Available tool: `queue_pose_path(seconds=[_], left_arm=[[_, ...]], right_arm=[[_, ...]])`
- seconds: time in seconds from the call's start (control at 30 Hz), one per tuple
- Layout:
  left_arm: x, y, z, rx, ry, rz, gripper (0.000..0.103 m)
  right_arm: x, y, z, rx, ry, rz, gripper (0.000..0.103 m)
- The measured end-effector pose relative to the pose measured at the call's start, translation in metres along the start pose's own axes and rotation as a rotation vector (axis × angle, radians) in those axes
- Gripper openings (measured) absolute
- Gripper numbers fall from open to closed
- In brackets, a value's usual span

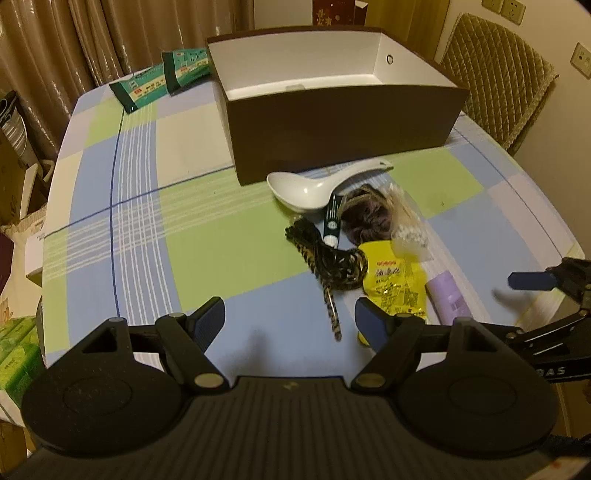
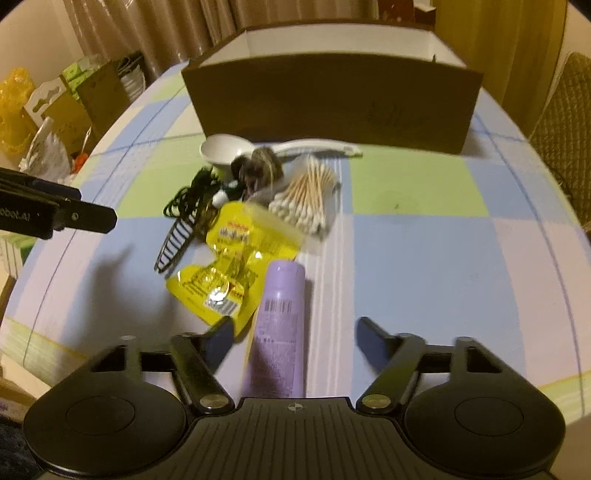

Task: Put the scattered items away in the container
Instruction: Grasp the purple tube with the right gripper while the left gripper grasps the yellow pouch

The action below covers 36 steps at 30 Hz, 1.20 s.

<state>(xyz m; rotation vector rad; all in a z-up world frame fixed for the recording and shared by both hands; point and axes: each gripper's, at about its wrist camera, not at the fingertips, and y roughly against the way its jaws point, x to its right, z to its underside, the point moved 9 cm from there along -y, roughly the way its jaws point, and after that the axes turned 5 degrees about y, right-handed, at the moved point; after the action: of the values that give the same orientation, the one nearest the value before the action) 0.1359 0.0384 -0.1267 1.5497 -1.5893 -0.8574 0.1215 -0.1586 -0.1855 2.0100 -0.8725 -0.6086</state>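
Right tongs [image 2: 293, 338] apart astride the lilac bottle [image 2: 279, 332], pads not touching it, left tongs [image 1: 290, 319] apart above the checked surface [image 1: 147, 221], scattered items before the empty brown box [image 1: 332, 122]

Checked tablecloth [image 1: 192, 221], quilted chair [image 1: 495, 85], beige curtains [image 1: 55, 40], wall sockets [image 1: 504, 7], cardboard boxes [image 2: 92, 96] beside table.

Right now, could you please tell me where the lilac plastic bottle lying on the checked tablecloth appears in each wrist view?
Left wrist view: lilac plastic bottle at lower right, past the yellow foil sachet.
Right wrist view: bottle at bottom centre, between the right gripper fingers.
Shared landmark: brown cardboard box behind the pile.
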Motion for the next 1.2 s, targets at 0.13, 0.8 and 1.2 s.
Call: queue_pose_path(seconds=[0.13, 0.8, 1.2], left_arm=[[0.0, -0.004, 0.004, -0.014, 0.006, 0.003, 0.074], [0.072, -0.023, 0.005, -0.017, -0.093, 0.169, 0.073], [0.096, -0.078, 0.012, -0.061, -0.013, 0.17, 0.069]], right_arm=[[-0.002, -0.01, 0.002, -0.002, 0.038, -0.01, 0.051], [0.056, -0.005, 0.009, -0.035, 0.048, -0.006, 0.032], [0.09, -0.002, 0.005, -0.041, 0.086, -0.033, 0.032]])
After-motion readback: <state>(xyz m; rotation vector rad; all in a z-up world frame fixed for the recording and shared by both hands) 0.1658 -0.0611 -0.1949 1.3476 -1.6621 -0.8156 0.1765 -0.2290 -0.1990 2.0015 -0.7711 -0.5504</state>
